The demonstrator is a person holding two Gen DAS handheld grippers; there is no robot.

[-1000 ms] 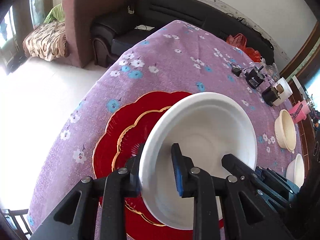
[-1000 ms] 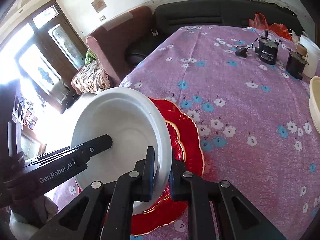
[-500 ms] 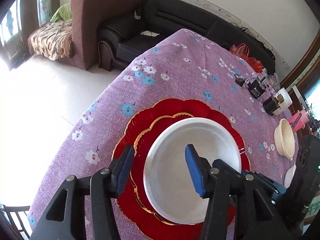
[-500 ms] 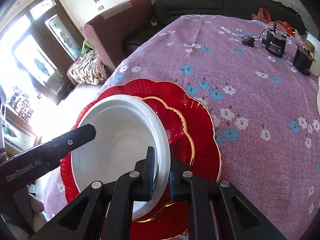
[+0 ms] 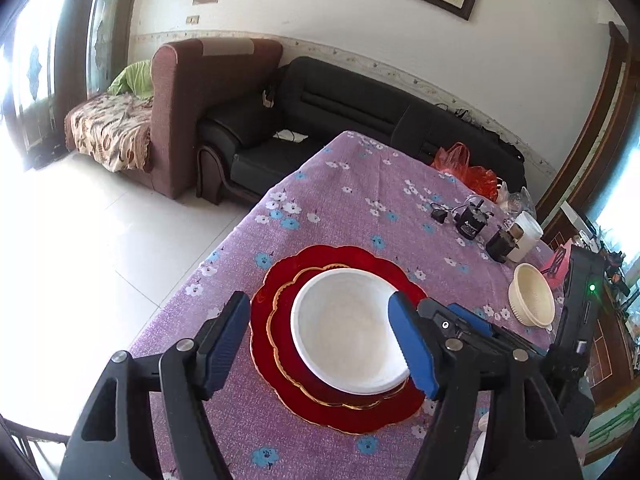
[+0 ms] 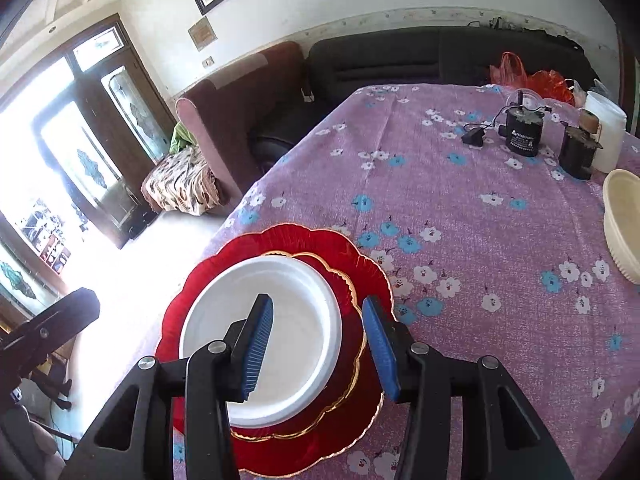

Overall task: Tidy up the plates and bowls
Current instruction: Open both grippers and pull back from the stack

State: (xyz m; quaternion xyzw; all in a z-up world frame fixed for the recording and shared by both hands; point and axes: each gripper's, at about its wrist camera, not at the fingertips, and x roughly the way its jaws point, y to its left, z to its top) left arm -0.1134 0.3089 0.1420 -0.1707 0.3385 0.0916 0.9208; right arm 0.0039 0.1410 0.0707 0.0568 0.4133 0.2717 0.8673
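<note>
A white plate (image 5: 344,328) lies on a smaller gold-rimmed red plate (image 5: 284,344), which lies on a large scalloped red plate (image 5: 352,412), near the table's left edge. The stack also shows in the right wrist view: white plate (image 6: 280,328), small red plate (image 6: 352,344), large red plate (image 6: 280,240). My left gripper (image 5: 324,344) is open and raised above the stack. My right gripper (image 6: 316,348) is open above the white plate's right rim. A cream bowl (image 5: 532,300) sits at the right; it also shows in the right wrist view (image 6: 624,220).
The table has a purple flowered cloth (image 6: 480,220). At its far right stand a black charger with cable (image 6: 520,132), a dark box (image 6: 576,152) and a white container (image 6: 608,132). Sofas (image 5: 320,112) stand beyond the table. Floor lies past the left edge.
Both grippers let go of the white plate, which now lies flat on the red plates. Both opened and drew back and up from the stack.
</note>
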